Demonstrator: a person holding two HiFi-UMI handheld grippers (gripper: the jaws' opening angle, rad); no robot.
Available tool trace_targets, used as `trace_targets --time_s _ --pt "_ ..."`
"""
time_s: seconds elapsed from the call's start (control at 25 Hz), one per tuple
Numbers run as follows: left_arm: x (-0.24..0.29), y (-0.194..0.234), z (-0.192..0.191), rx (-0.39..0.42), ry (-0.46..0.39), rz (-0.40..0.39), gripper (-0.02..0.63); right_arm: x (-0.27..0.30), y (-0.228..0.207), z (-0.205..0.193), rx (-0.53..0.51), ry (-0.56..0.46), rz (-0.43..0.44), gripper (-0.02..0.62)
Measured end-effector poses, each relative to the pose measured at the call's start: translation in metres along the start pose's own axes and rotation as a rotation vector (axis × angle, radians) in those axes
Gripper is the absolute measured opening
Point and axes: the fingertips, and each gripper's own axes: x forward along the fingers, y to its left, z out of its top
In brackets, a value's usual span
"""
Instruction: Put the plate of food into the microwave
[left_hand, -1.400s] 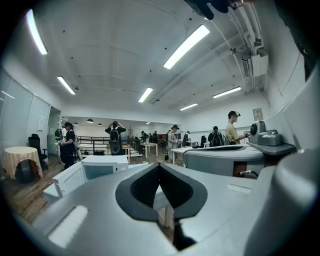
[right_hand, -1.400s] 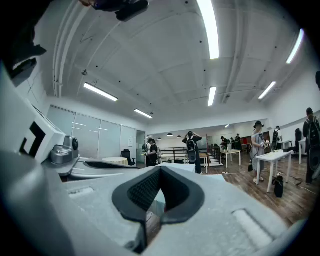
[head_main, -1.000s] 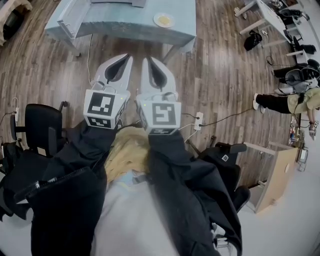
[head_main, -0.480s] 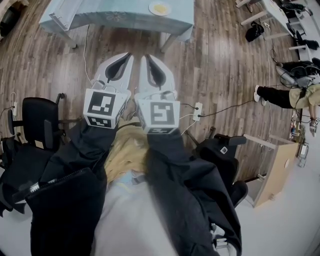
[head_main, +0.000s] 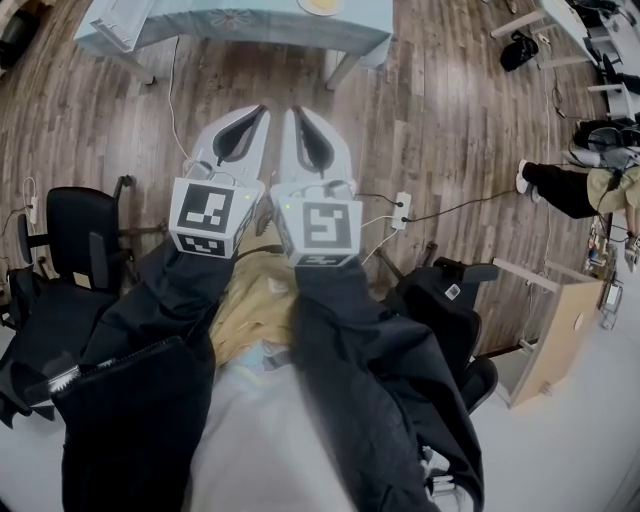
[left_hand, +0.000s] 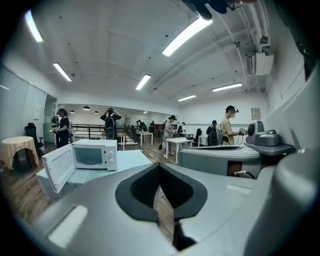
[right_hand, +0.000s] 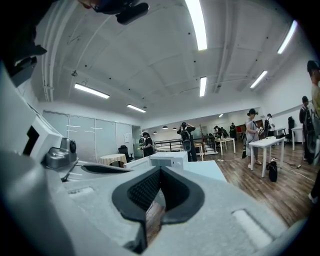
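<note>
Only the edge of a white plate of yellow food (head_main: 320, 5) shows at the top of the head view, on a table with a light blue cloth (head_main: 250, 22). The white microwave (left_hand: 94, 154) stands on that table with its door (left_hand: 57, 167) swung open to the left; the right gripper view shows the microwave (right_hand: 170, 160) too. My left gripper (head_main: 257, 112) and right gripper (head_main: 297, 113) are held side by side over the wooden floor, pointing at the table and short of it. Both are shut with nothing in them. In its own view the left gripper (left_hand: 159, 165) hides the plate.
A black office chair (head_main: 80, 250) stands at the left and another (head_main: 445, 300) at the right. A power strip (head_main: 400, 212) with cables lies on the floor. A seated person's legs (head_main: 560, 190) reach in from the right. Several people stand among tables further back.
The table and plate have slid towards the top edge of the head view. Both grippers stay side by side and shut.
</note>
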Motion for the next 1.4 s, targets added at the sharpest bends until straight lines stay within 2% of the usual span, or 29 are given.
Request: trace_targets --time_s 0.2,0.4,0.84,1.2,1.4 --pt "0.026 0.018 -0.005 -0.018 0.009 -0.039 -0.005 0.026 -0.006 -0.005 -0.001 0.019 -0.033 -0.006" --pt "0.066 0.038 0.009 -0.024 -0.008 -0.086 -0.005 0.066 -0.030 -0.003 -0.006 0.028 -0.086 -0.006" --pt "0.151 0.117 0.040 0.015 -0.016 -0.124 -0.005 0.178 -0.055 0.021 -0.014 0.016 -0.132 -0.006" --pt "0.195 0.159 0.046 0.014 -0.001 -0.154 -0.005 0.234 -0.071 0.022 -0.019 0.030 -0.172 -0.006" --pt "0.218 0.173 0.042 -0.017 0.029 -0.165 -0.005 0.254 -0.081 0.013 -0.012 0.058 -0.190 -0.006"
